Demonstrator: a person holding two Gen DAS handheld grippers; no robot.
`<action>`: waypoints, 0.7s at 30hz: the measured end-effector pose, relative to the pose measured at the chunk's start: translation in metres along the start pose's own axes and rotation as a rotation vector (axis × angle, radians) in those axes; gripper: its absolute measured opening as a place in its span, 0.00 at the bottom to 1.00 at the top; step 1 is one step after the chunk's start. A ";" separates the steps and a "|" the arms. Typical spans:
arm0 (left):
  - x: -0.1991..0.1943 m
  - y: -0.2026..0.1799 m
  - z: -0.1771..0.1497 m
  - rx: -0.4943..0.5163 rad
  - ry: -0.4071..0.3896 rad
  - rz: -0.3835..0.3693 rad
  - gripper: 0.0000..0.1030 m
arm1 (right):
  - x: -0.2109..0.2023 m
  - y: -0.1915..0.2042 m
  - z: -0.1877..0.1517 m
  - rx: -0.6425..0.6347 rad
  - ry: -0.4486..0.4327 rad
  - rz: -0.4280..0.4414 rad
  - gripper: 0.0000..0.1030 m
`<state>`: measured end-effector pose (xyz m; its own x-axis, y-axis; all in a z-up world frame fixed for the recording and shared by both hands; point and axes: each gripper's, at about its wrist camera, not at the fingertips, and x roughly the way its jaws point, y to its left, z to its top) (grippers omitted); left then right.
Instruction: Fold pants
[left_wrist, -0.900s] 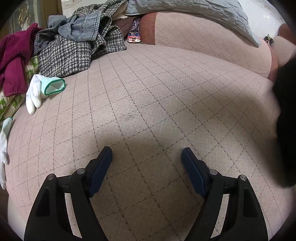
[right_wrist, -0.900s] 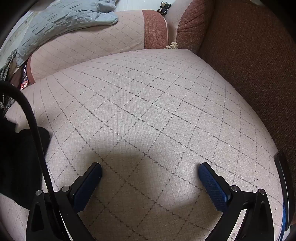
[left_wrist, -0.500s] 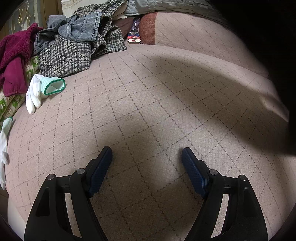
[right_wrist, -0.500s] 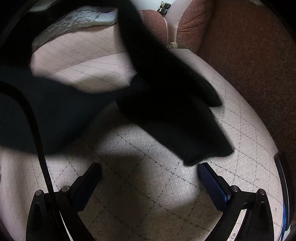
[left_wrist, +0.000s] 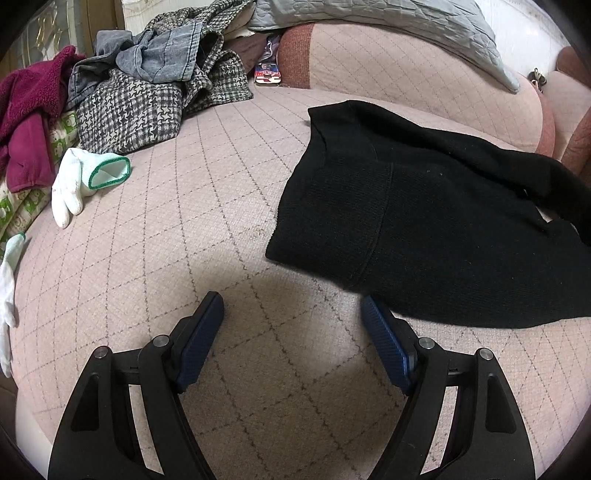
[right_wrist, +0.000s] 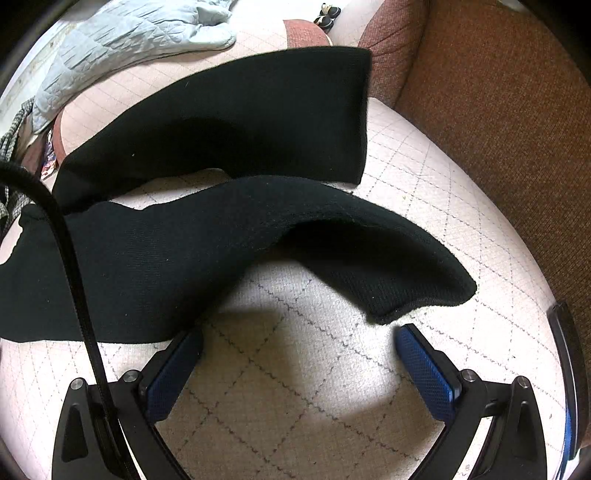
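Note:
Black knit pants lie spread on the pink quilted sofa seat. In the left wrist view the waist end lies just ahead and right of my open, empty left gripper. In the right wrist view the two legs run to the right, the nearer leg humped and curled. Its cuff lies just ahead of my open, empty right gripper.
A pile of clothes sits at the back left of the seat, with white gloves in front of it. A grey quilted cover drapes the backrest. A brown armrest rises at the right. A black cable crosses the right wrist view.
The black pants came flying in from above and now lie on the seat, which was bare before. Both grippers have stayed in place and open.

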<state>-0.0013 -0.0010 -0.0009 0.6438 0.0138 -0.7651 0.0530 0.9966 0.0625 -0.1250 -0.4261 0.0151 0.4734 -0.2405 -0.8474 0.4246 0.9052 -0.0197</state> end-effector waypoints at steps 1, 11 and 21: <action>0.000 0.000 0.001 0.000 0.000 -0.001 0.77 | 0.000 0.001 0.000 0.000 0.000 0.000 1.00; -0.007 0.000 0.003 0.028 0.051 -0.023 0.76 | -0.005 0.006 0.012 -0.010 0.019 0.019 1.00; -0.044 0.000 0.005 -0.023 0.087 -0.106 0.76 | -0.046 0.006 -0.010 -0.027 -0.013 0.162 0.99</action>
<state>-0.0259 -0.0022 0.0354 0.5666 -0.0860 -0.8195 0.0990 0.9944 -0.0359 -0.1520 -0.4062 0.0491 0.5441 -0.0946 -0.8337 0.3208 0.9416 0.1025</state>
